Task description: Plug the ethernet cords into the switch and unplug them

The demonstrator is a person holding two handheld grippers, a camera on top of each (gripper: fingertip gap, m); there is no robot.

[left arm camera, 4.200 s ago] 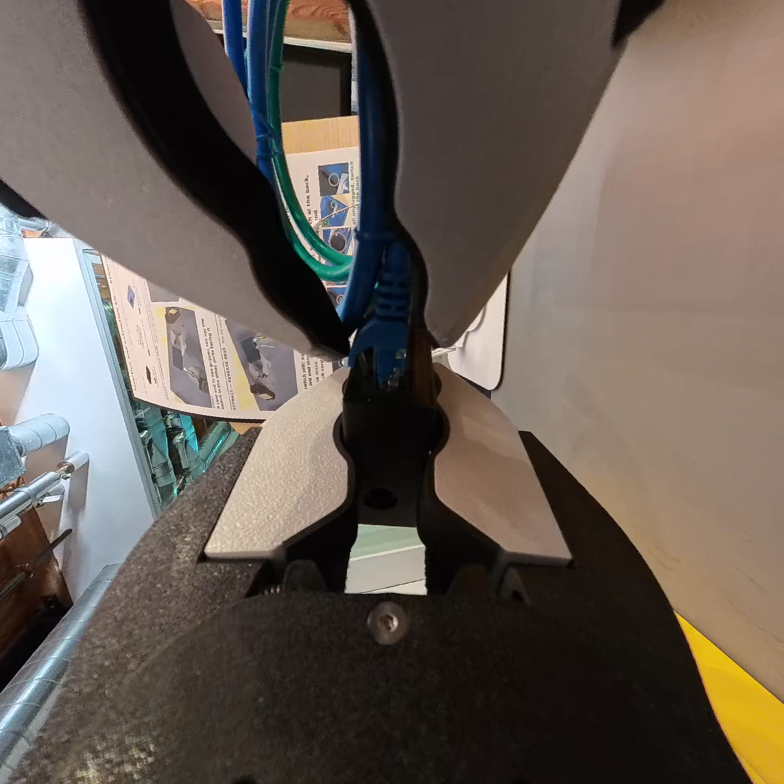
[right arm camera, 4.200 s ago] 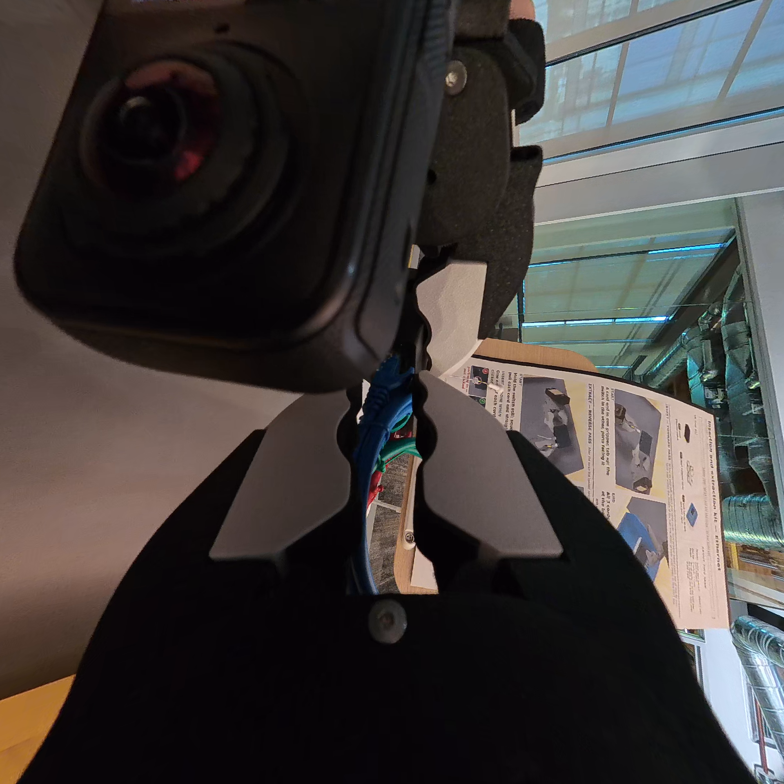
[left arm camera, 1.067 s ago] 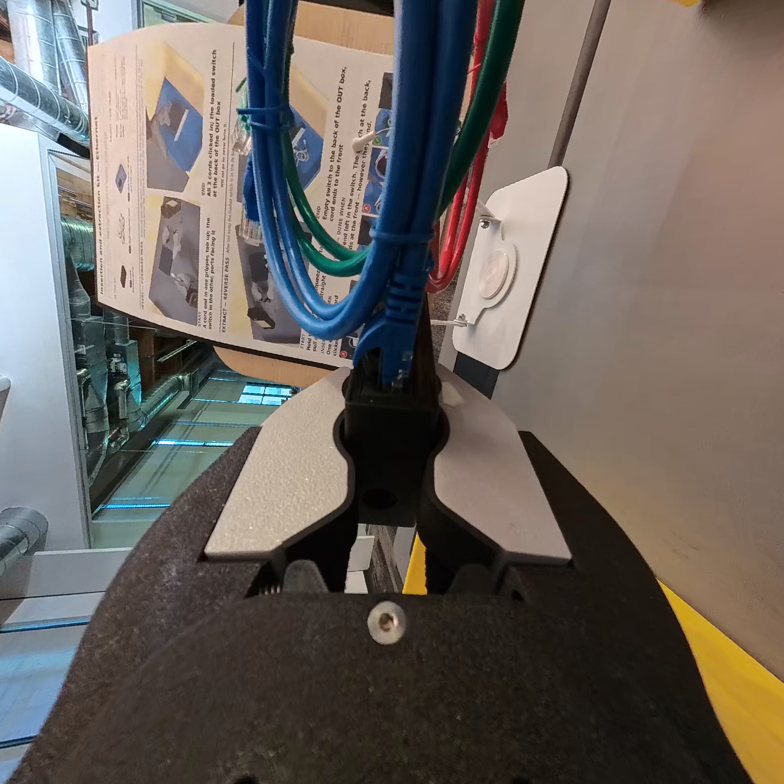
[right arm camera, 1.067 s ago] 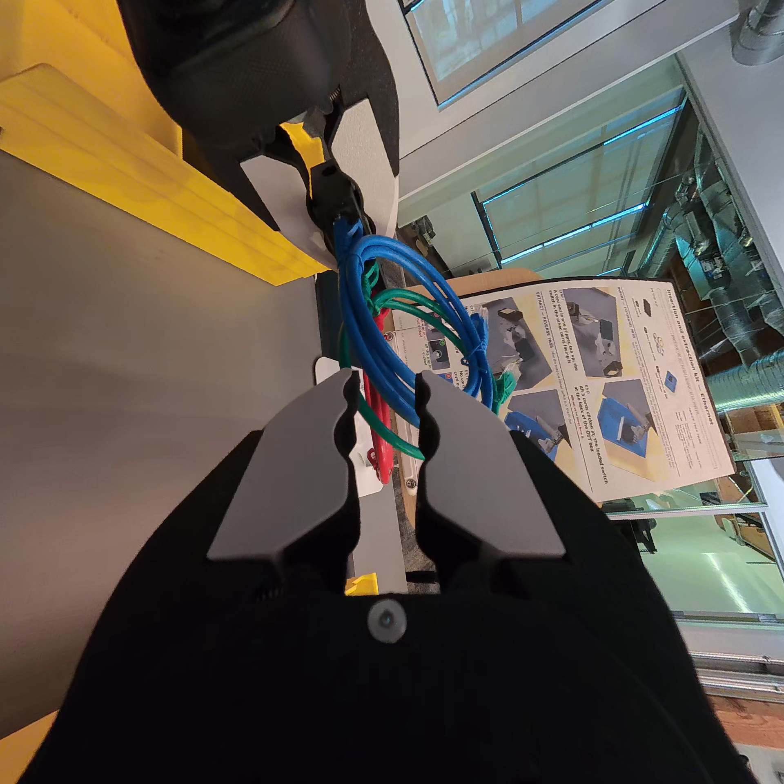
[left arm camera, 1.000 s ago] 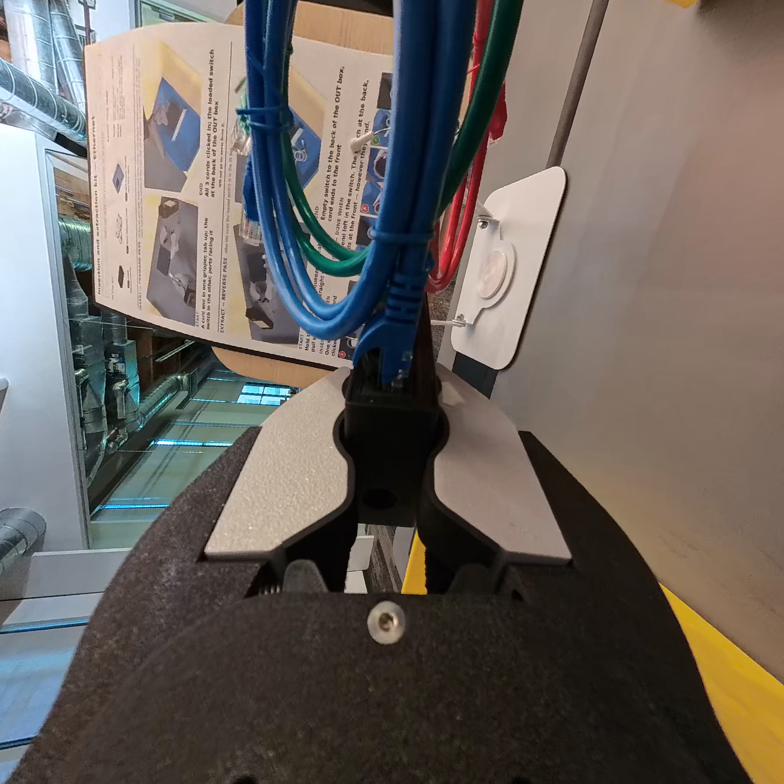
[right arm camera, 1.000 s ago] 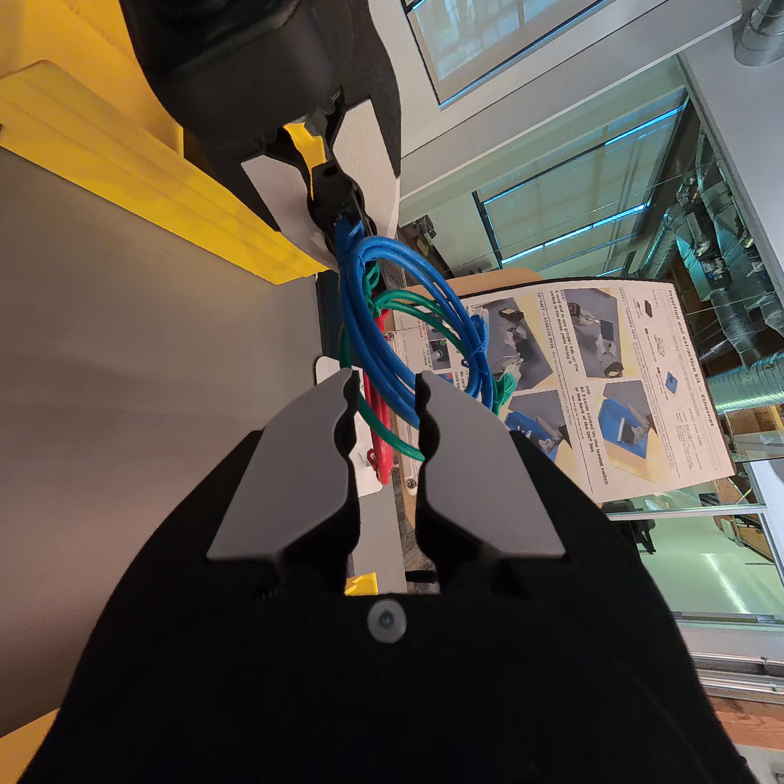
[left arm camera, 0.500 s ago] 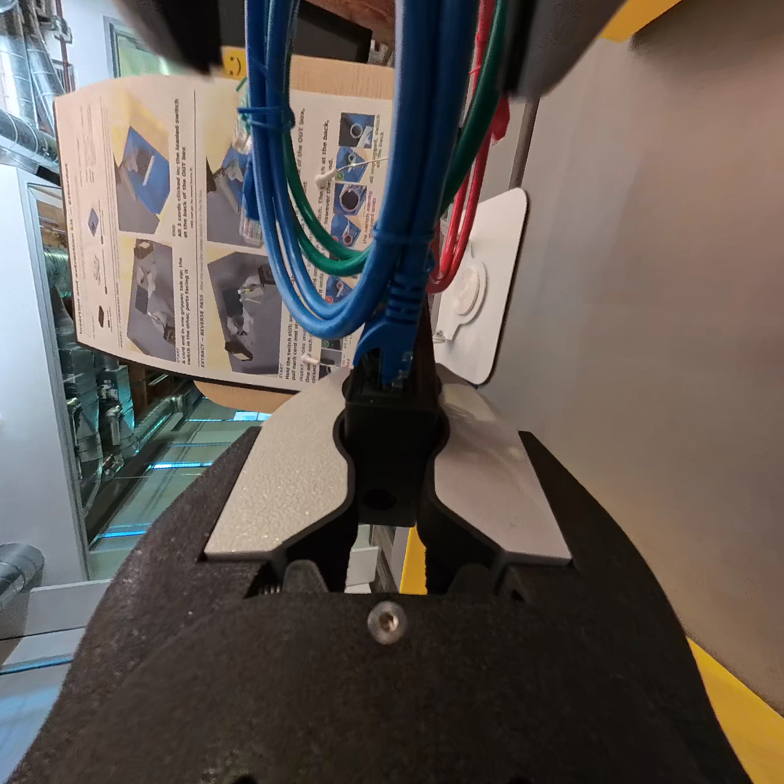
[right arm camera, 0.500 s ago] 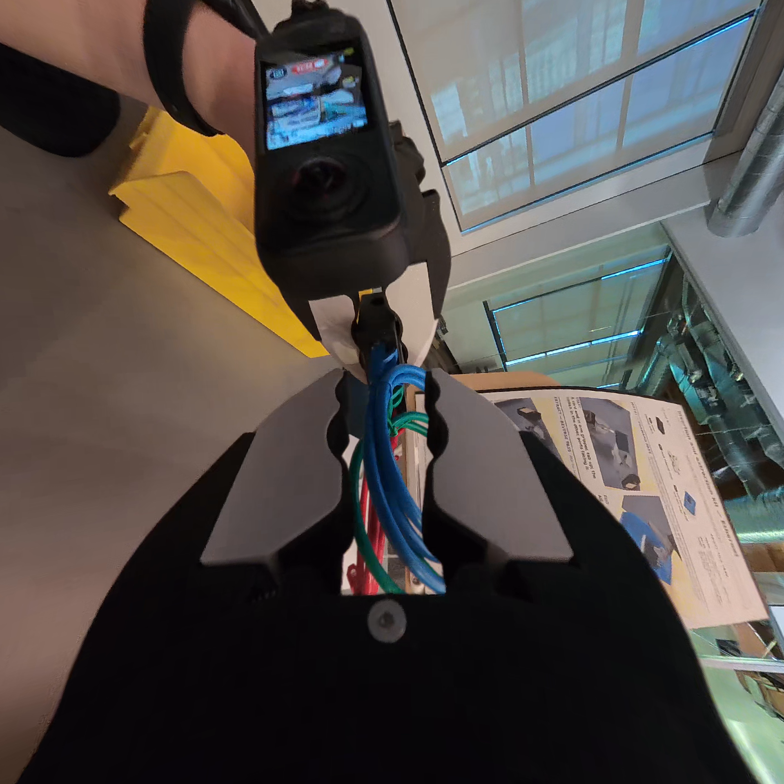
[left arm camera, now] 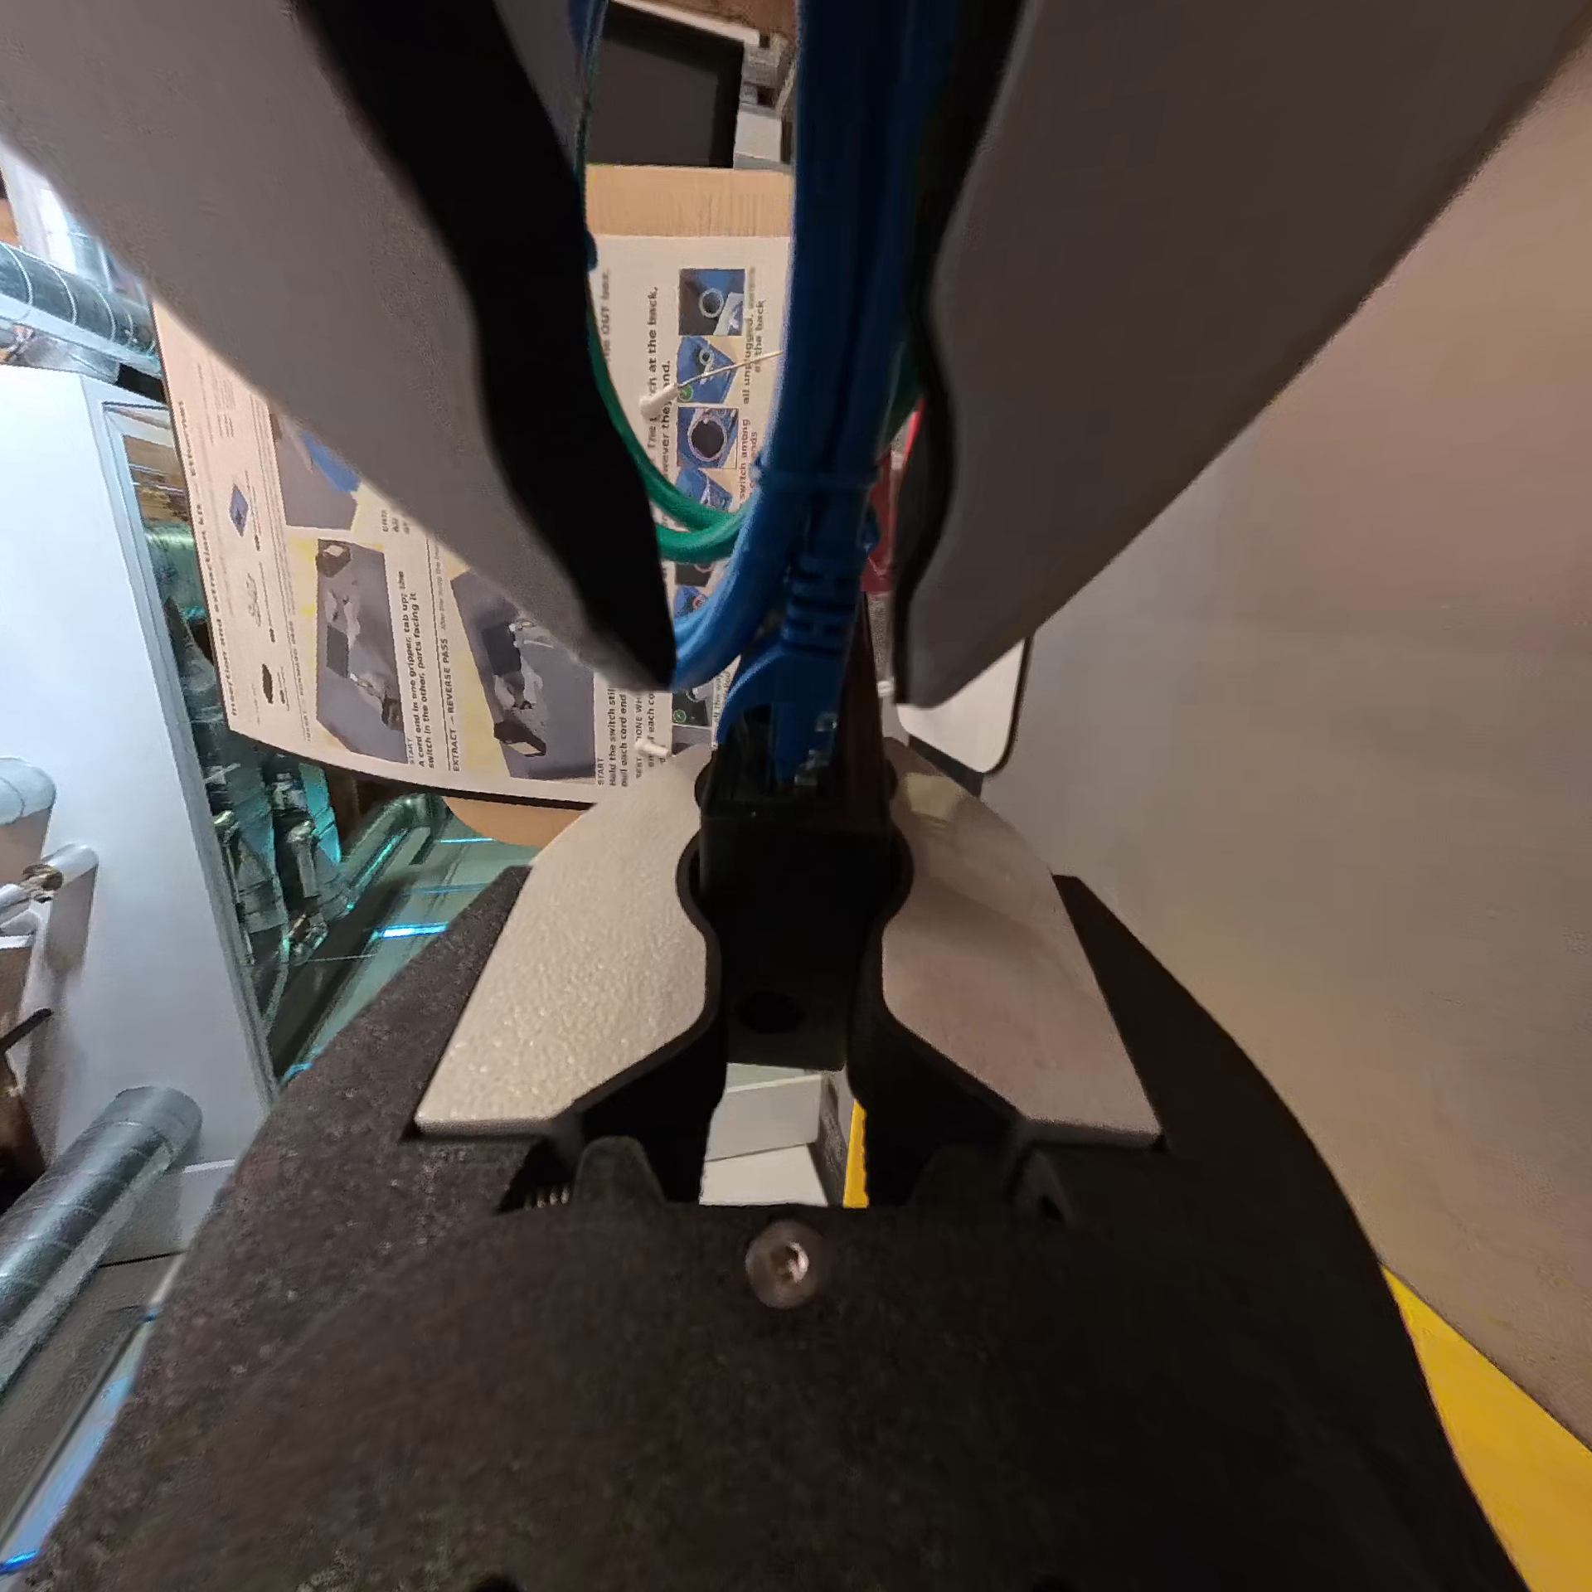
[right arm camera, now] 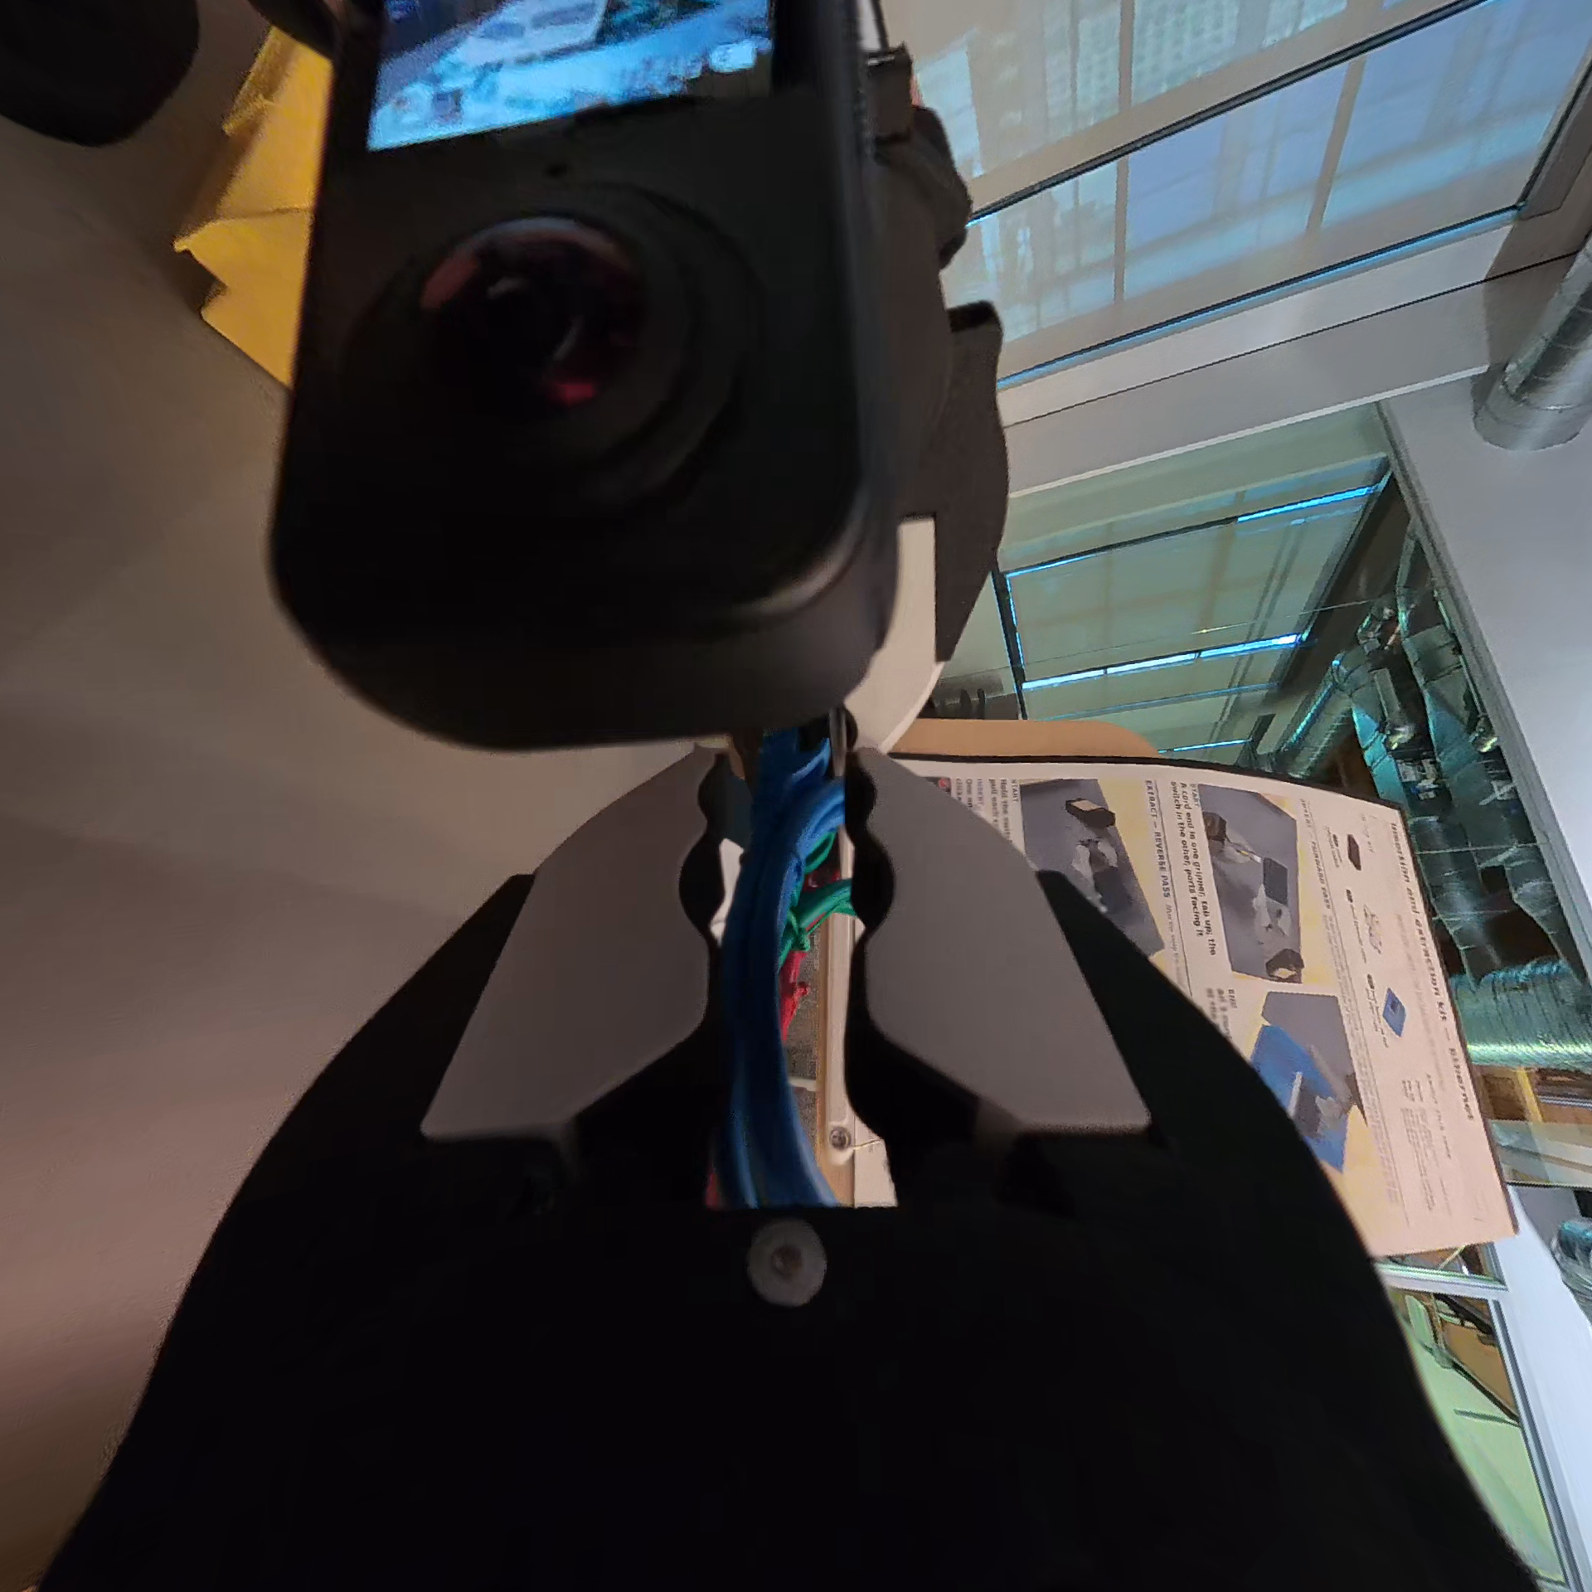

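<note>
The left hand-held gripper is clenched on a small black box-shaped ethernet switch, which sits squeezed between its 2 pale grey metal fingers. A blue ethernet cord ends in a blue ribbed plug that is seated in the switch's upward-facing port. The cord rises from there in a bundle bound with a thin blue tie, alongside a green ethernet cord that loops to the left and a red ethernet cord, of which only a sliver shows to the right.

The right hand-held gripper faces the left one head-on, with its tips close to the switch. Its jaws are released, standing apart with the blue cord bundle running through the gap between them without being pinched. In the left wrist view its 2 grey fingers fill the upper corners, flanking the cords on either side. In the right wrist view the black action camera mounted on the left hand-held gripper looms large just above the fingertips, and it hides the switch.

Behind the cords, a printed instruction sheet on a brown board stands beside the grey bench. A yellow strip runs along the bench edge at the lower right of the left wrist view.
</note>
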